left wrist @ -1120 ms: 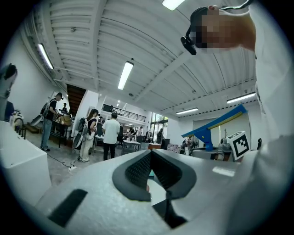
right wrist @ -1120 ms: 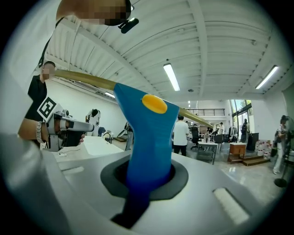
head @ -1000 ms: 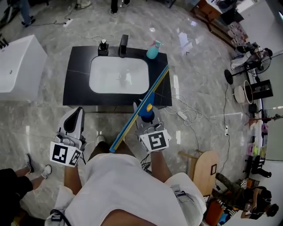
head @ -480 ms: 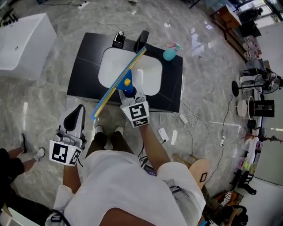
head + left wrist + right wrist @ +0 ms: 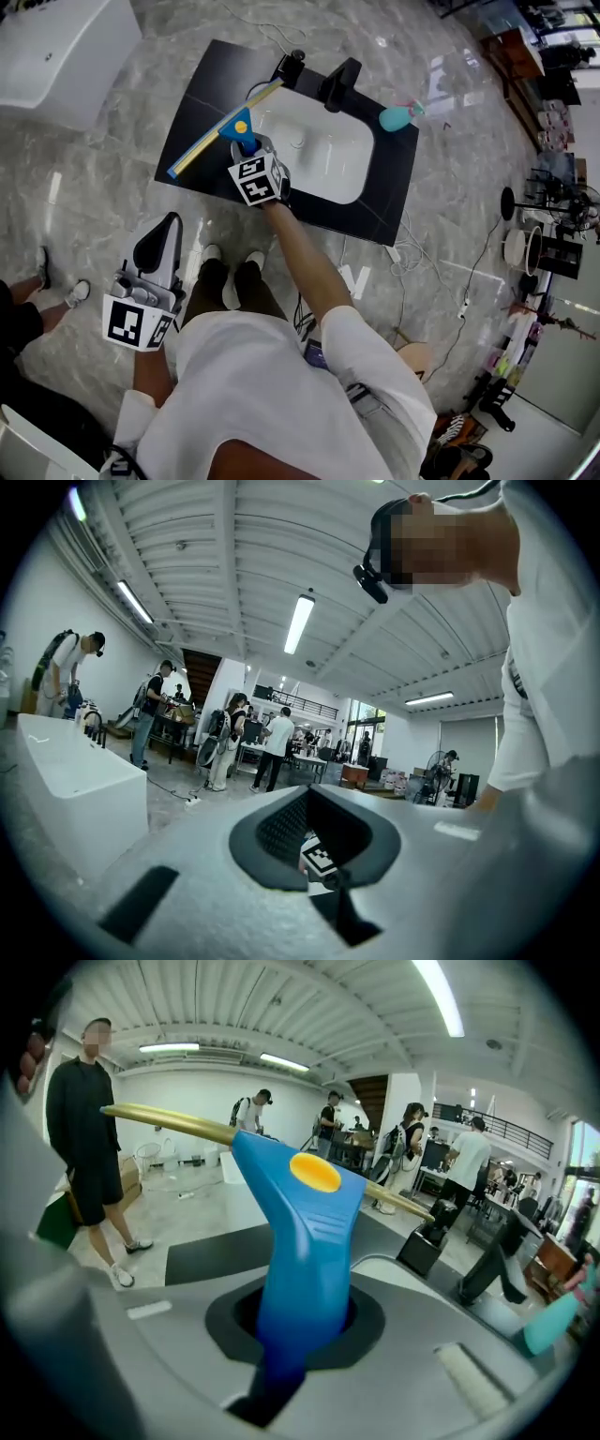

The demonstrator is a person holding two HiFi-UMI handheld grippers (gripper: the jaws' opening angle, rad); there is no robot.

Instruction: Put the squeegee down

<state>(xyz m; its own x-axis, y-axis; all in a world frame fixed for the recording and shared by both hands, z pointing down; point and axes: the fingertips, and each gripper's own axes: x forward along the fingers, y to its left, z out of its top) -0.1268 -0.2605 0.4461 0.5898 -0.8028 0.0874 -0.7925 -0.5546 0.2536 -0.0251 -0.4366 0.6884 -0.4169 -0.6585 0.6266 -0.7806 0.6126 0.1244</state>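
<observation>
The squeegee (image 5: 225, 128) has a blue handle with a yellow spot and a long yellow-and-blue blade. It hangs over the left part of the black counter (image 5: 202, 94), beside the white sink (image 5: 319, 141); I cannot tell if it touches. My right gripper (image 5: 251, 157) is shut on the handle, arm stretched forward. In the right gripper view the blue handle (image 5: 309, 1232) rises from between the jaws of the right gripper (image 5: 305, 1312), with the blade (image 5: 169, 1121) across the top. My left gripper (image 5: 155, 246) stays near my body over the floor, shut and holding nothing; the left gripper (image 5: 319, 855) points level into the hall.
On the counter's far edge stand a black faucet (image 5: 339, 84), a soap dispenser (image 5: 291, 66) and a teal spray bottle (image 5: 398, 117). A white tub (image 5: 56, 47) stands at the far left. Cables lie on the floor at the right. Several people stand far off in the hall.
My right gripper has carried the squeegee forward and to the left, from near my body to over the counter's left part, and lower. The left gripper has shifted only slightly.
</observation>
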